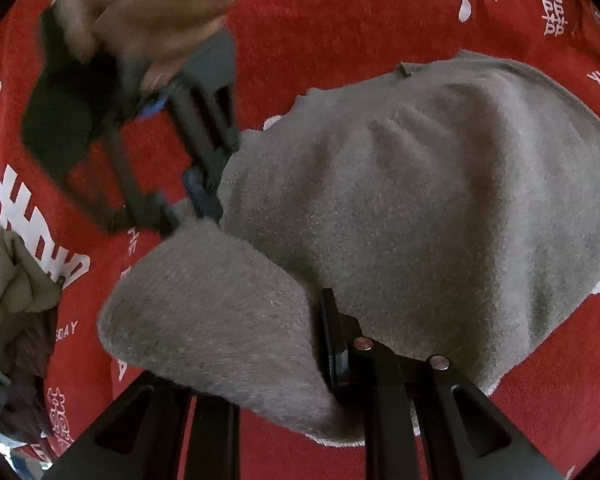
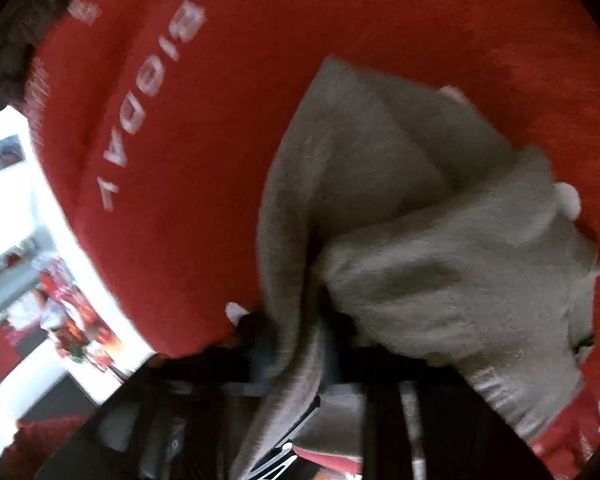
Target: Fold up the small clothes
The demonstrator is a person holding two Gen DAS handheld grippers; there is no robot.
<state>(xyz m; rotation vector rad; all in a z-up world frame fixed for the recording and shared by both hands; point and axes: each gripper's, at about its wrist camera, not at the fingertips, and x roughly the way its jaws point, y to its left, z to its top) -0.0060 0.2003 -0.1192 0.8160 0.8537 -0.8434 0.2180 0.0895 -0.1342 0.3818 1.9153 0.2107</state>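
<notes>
A grey fleece garment (image 1: 400,200) lies rumpled on a red cloth (image 1: 340,20) printed with white characters. My left gripper (image 1: 300,360) is at the bottom of the left wrist view, shut on a folded-over flap of the garment; one dark finger (image 1: 334,340) shows and the fabric covers the other. A hand holds my right gripper (image 1: 206,196) at the garment's left edge, its tips pinched on the fleece. In the blurred right wrist view, the grey garment (image 2: 420,240) bunches into my right gripper (image 2: 304,340), and a strip of cloth runs down between its dark fingers.
A pile of other small clothes (image 1: 12,300) sits at the left edge of the red cloth. In the right wrist view the red cloth (image 2: 220,120) ends at the left, with a white surface (image 2: 20,220) beyond it. A white pompom (image 2: 568,198) is on the garment.
</notes>
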